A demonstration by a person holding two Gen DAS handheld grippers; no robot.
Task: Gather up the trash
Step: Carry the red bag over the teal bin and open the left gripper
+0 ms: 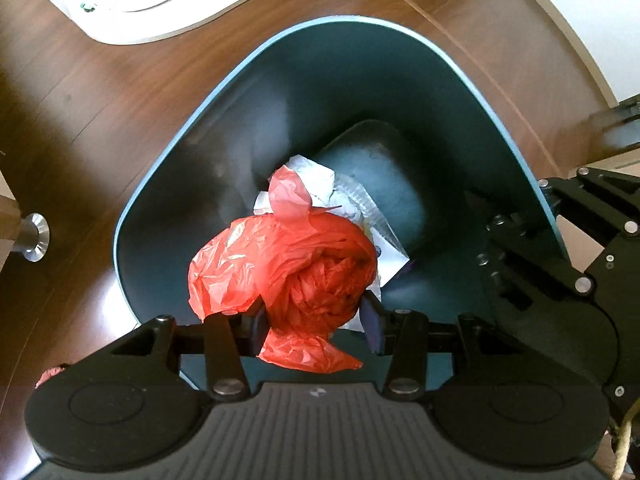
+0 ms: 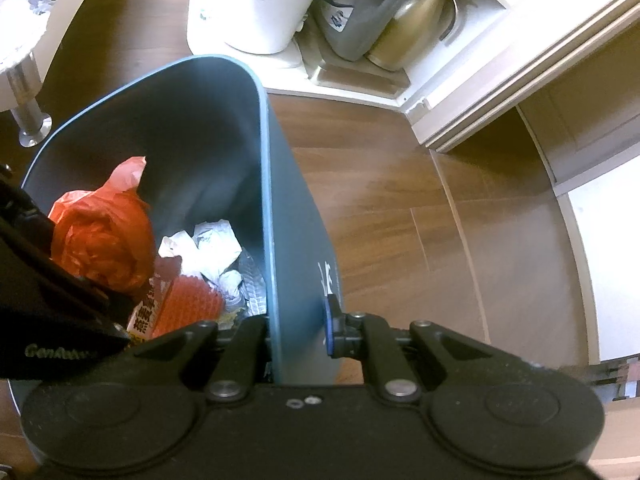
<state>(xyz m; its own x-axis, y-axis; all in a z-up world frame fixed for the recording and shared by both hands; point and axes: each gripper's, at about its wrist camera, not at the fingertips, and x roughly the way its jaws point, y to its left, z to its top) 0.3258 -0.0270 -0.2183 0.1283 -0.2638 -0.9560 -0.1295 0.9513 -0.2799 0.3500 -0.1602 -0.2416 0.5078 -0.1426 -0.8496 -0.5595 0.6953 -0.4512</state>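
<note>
I have the left hand-held gripper over the bin, its pads pressed into a crumpled red bag that bulges out on both sides of them — gripping it, with the load hanging inside the bin's mouth, above the trash already down there. That placement makes sense to me: inside the rim, the bag can fall only into the bin.

My right hand-held gripper is clamped on the bin's near wall, one finger inside and one outside, jaws nearly together on the thin plastic. I read that as a steadying hold, keeping the light bin from sliding on the wood floor while the other side works.

Below the bag I can see white crumpled paper, an orange carton with print on its side, and some clear plastic film — so a good part of the collecting looks done.

Next, as I judge it, the left jaws open and the bag drops. The thin film may cling to a pad.
</note>
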